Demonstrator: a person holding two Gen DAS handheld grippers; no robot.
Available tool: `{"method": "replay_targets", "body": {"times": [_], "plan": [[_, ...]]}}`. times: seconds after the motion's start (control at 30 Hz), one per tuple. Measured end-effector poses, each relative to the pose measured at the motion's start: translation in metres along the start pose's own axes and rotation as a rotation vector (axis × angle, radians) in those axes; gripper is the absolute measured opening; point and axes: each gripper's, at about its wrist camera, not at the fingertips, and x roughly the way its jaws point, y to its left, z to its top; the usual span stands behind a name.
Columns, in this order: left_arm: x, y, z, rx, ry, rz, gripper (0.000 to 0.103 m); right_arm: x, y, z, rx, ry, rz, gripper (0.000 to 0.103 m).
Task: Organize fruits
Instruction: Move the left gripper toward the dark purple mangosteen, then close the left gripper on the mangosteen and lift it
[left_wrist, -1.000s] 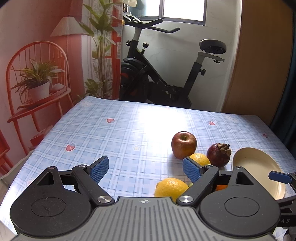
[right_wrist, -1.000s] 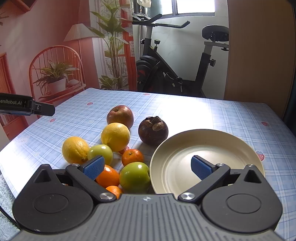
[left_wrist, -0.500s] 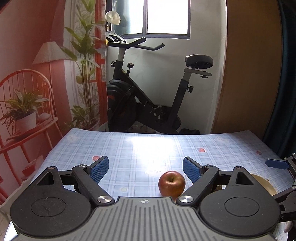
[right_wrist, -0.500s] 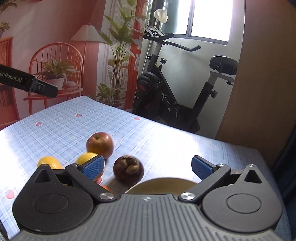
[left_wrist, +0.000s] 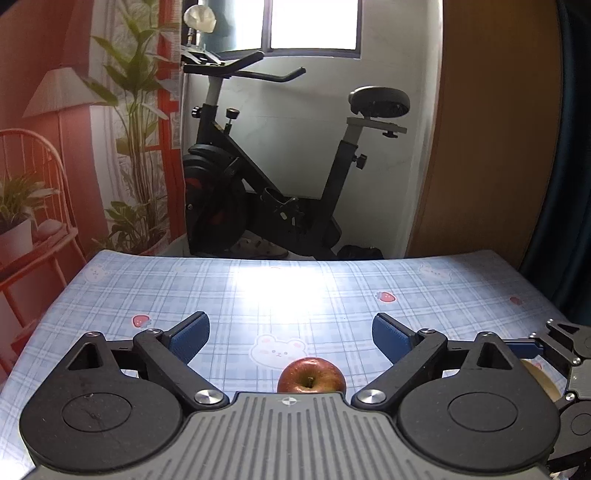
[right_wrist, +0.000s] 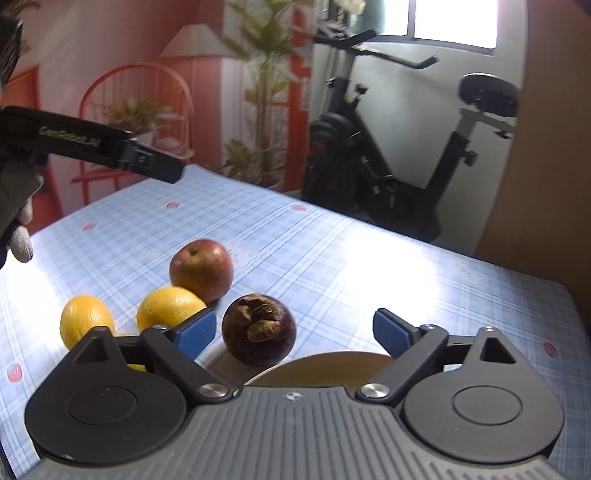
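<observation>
Both views have tilted up off the fruit pile; left gripper (left_wrist: 287, 338) has just widened, right gripper (right_wrist: 294, 331) narrowed, both empty. Plate (right_wrist: 325, 363) looks bare; apple (right_wrist: 201, 269), mangosteen (right_wrist: 259, 334) unsorted.

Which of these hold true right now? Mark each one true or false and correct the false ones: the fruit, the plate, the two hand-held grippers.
1. The red apple sits on the plate. False: it rests on the checked tablecloth, behind the two yellow citrus fruits.
2. The mangosteen lies beside the plate rim, not on it. True.
3. The right hand-held gripper is clamped on the mangosteen. False: its jaws have just been closing, but the pads stand clear of it.
4. The left hand-held gripper is open and holds nothing. True.
5. Two yellow citrus fruits lie left of the mangosteen. True.
</observation>
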Motion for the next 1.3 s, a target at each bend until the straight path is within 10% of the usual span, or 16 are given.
{"method": "replay_targets", "body": {"times": [0.3,0.57,1.3], "plan": [[0.036,-0.012,0.002,0.011,0.213,-0.269,0.047,0.031,-0.001,0.0,-0.066,0.091,0.12,0.067],[0.055,-0.01,-0.018,-0.058,0.353,-0.406,0.047,0.041,-0.01,-0.002,-0.034,0.118,0.167,0.063],[0.076,-0.016,-0.018,-0.065,0.415,-0.408,0.032,0.06,-0.01,-0.001,0.024,0.148,0.206,0.061]]}}
